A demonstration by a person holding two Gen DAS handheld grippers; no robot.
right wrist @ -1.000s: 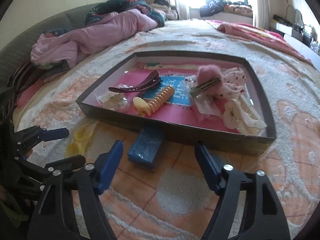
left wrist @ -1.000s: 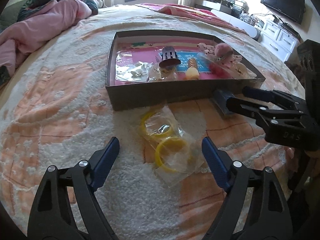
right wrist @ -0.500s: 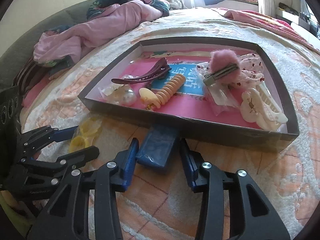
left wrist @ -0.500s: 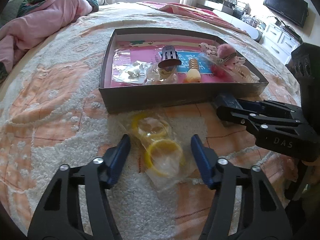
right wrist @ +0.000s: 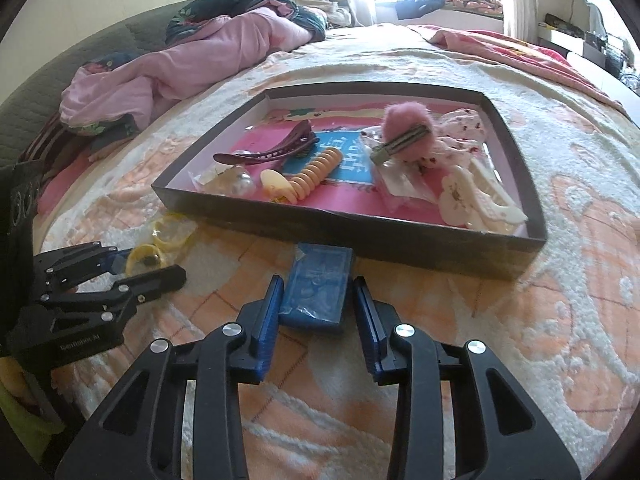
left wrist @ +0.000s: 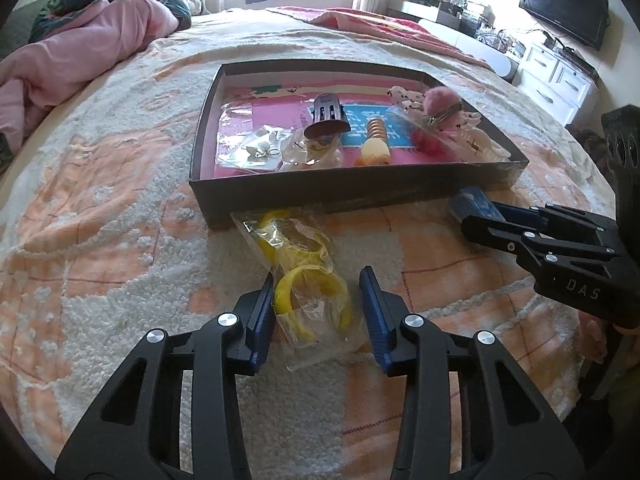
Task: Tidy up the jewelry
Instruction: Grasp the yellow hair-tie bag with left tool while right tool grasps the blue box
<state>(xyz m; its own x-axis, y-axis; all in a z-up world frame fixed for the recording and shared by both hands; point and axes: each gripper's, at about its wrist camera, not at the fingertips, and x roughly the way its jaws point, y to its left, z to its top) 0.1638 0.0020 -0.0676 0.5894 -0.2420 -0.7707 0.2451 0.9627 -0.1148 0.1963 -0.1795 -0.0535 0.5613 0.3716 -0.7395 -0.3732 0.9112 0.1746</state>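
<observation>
A clear bag of yellow bangles lies on the bedspread in front of a dark shallow box. My left gripper straddles the bag's near bangle, with the left pad touching it and a gap at the right. A small blue box lies against the dark box's front wall. My right gripper straddles it, jaws narrowed with a thin gap on each side. The dark box holds hair clips, a pink pompom clip, an orange spiral tie and bagged trinkets.
The bedspread is cream and orange. A pink duvet is heaped at the far left. White drawers and a TV stand at the far right. The right gripper shows in the left wrist view. The left gripper shows in the right wrist view.
Both grippers have moved forward and narrowed their jaws: the left around the yellow bangle bag, the right around the blue box. Neither object has moved.
</observation>
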